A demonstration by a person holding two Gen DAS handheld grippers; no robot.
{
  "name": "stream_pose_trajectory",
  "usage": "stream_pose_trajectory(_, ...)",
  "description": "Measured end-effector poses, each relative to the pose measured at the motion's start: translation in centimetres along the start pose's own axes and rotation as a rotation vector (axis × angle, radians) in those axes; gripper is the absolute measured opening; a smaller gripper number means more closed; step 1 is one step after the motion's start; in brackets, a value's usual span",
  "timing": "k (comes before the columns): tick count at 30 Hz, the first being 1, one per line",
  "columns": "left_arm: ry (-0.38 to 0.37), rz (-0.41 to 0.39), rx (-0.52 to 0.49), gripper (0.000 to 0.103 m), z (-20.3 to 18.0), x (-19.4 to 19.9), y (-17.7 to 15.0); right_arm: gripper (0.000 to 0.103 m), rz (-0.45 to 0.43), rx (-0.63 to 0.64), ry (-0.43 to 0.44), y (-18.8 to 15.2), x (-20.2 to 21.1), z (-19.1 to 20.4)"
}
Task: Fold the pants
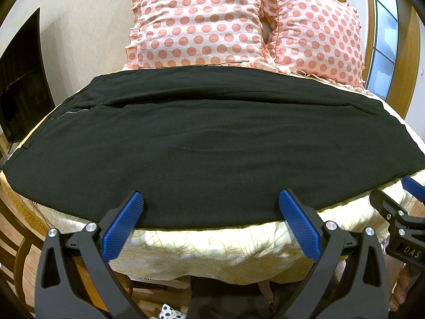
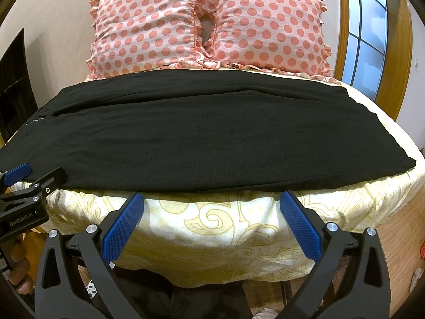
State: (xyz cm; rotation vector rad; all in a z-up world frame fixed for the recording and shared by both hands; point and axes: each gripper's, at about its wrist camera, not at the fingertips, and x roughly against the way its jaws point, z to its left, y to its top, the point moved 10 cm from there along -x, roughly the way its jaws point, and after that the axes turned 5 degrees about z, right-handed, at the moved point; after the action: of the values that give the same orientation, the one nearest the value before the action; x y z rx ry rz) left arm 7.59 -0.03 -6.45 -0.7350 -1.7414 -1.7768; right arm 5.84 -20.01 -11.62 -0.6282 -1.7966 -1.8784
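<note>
although the black pants (image 1: 207, 143) already lay flat across the bed (image 2: 212, 228) below two dotted pillows (image 1: 239, 24), seemingly leg over leg, crosswise folds remained; left gripper (image 1: 211, 199) and right gripper (image 2: 211, 199), jaws apart, held nothing.

The pants (image 1: 207, 143) are black, of a plain matte cloth, and lie flat and spread sideways across the middle of both frames, filling almost the full width. A short silver zipper (image 1: 73, 112) shows at the left of the left wrist view, so the waist end lies to the left; the leg ends reach the right. A long shallow crease runs lengthwise along the upper part. The near edge curves across the lower middle.
</note>
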Motion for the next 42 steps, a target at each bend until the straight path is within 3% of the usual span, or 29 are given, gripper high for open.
stream_pose_trajectory(20,-0.002,0.021,0.000,0.101,0.1,-0.1,0.3,0.102,0.008,0.015,0.016,0.0,-0.3,0.1)
stream_pose_trajectory(32,0.013,0.034,-0.034,0.101,0.1,0.1,0.2,0.102,-0.030,0.062,0.157,0.2,0.8,-0.6)
stream_pose_trajectory(34,0.035,0.000,-0.048,0.101,0.3,0.7,1.0,0.102,-0.085,0.027,0.172,2.3,2.2,-2.7)
stream_pose_trajectory(38,0.050,-0.060,-0.016,0.101,1.7,1.5,3.9,0.102,-0.149,-0.030,0.043,7.3,2.5,-8.0)
stream_pose_trajectory(42,0.062,-0.063,0.040,0.101,3.4,0.3,7.1,0.102,-0.100,-0.173,-0.037,12.1,0.0,-13.5)
